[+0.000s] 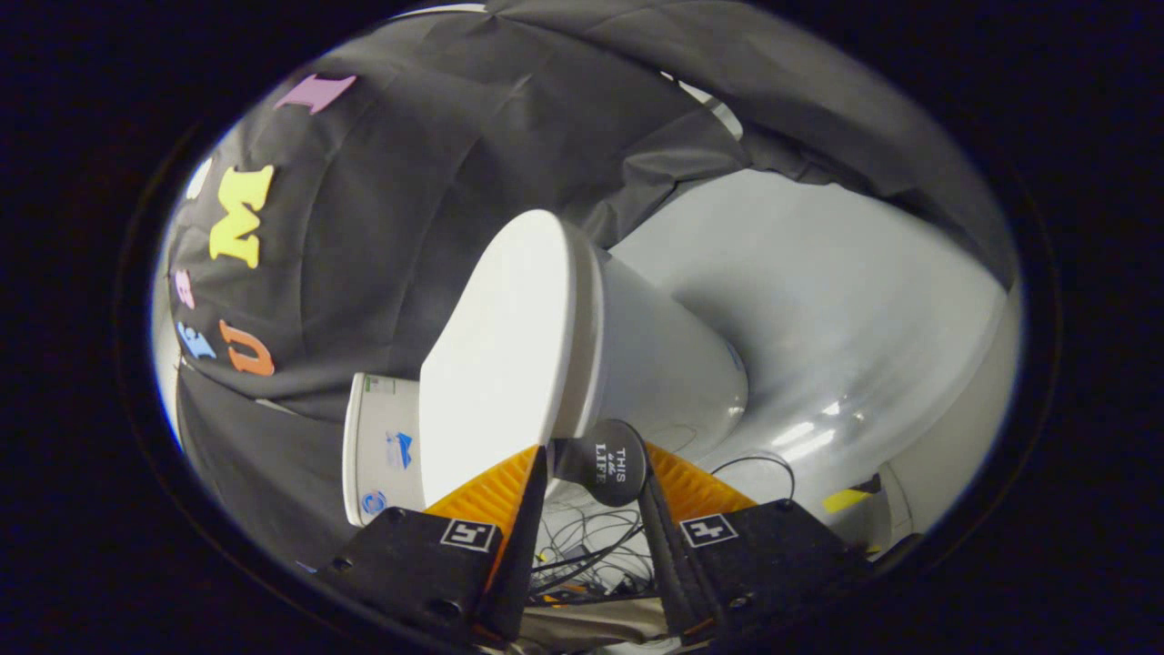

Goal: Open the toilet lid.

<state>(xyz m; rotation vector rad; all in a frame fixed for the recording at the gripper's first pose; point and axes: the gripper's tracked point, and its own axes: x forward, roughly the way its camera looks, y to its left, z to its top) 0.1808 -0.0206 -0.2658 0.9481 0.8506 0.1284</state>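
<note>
A white toilet lies tilted across the view. Its flat lid (496,364) rests against the seat rim (587,337), with the bowl (673,364) beyond and the tank (377,446) at the lid's hinge end. A black round lift tab (607,466) sticks out from the lid's front edge. My gripper (596,452) has this tab between its two fingertips, one finger pressing on each side, so it is shut on the tab.
The booth's black cloth wall (409,182) hangs behind the toilet. A glossy grey floor (818,309) spreads past the bowl. Loose cables (591,541) lie below the fingers, and a strip of yellow tape (846,499) marks the floor nearby.
</note>
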